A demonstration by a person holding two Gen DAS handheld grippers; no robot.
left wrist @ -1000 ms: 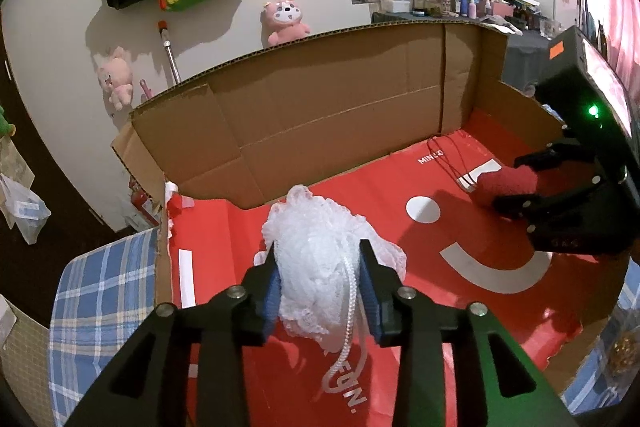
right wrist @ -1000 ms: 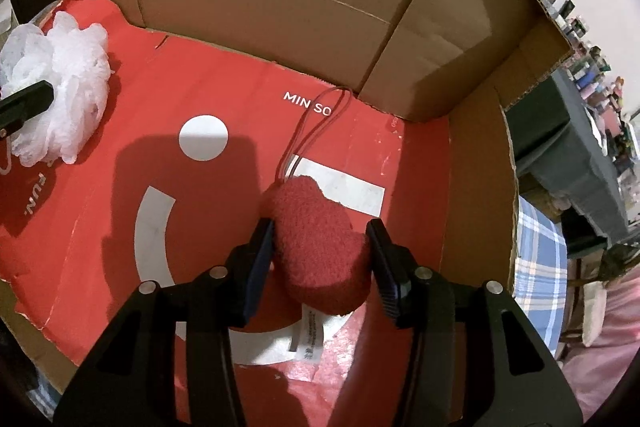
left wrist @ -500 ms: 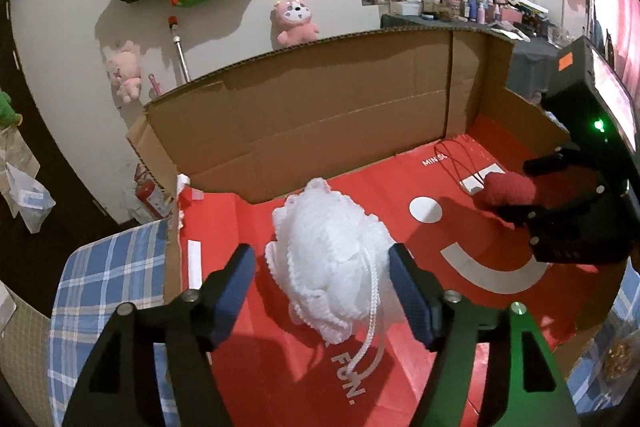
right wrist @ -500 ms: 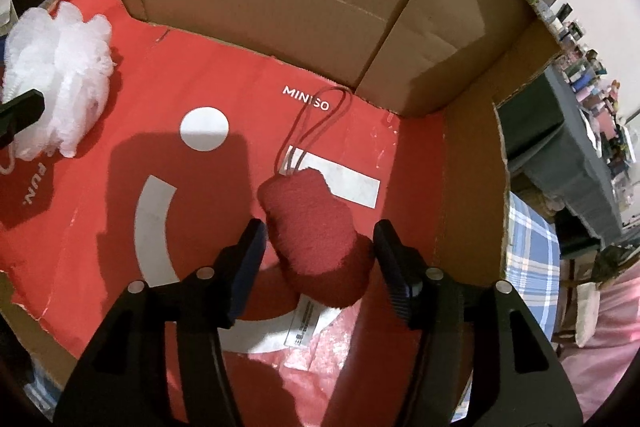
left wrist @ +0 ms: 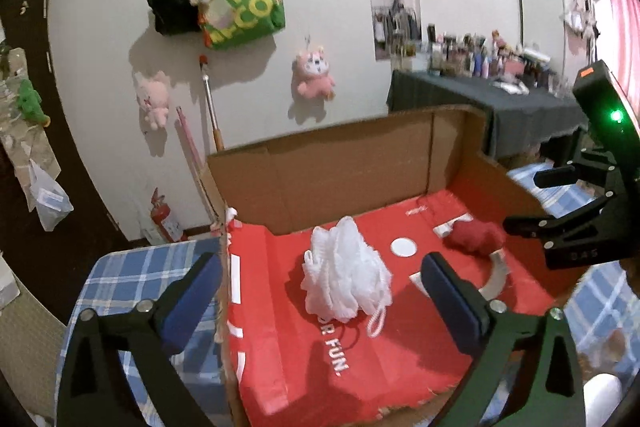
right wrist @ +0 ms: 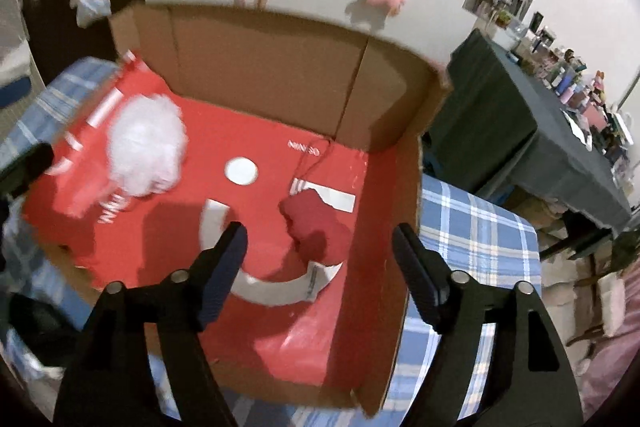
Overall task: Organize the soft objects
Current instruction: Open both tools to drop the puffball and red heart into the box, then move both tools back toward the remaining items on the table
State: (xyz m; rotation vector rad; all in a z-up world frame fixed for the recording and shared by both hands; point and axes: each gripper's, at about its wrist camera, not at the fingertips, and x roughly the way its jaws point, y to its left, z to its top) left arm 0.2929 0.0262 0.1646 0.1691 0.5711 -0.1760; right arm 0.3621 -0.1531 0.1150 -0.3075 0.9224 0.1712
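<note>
Both our grippers, left [left wrist: 320, 291] and right [right wrist: 320, 259], were spreading with nothing between their jaws, while the white bath pouf [left wrist: 346, 275] and red plush [right wrist: 316, 227] lay apart in the red-lined cardboard box [left wrist: 352, 163].

The left gripper [left wrist: 320, 295] is held tilted downward, its jaws opening wide with nothing gripped. The right gripper [right wrist: 320, 259] is angled steeply downward, its jaws likewise opening, empty.
</note>
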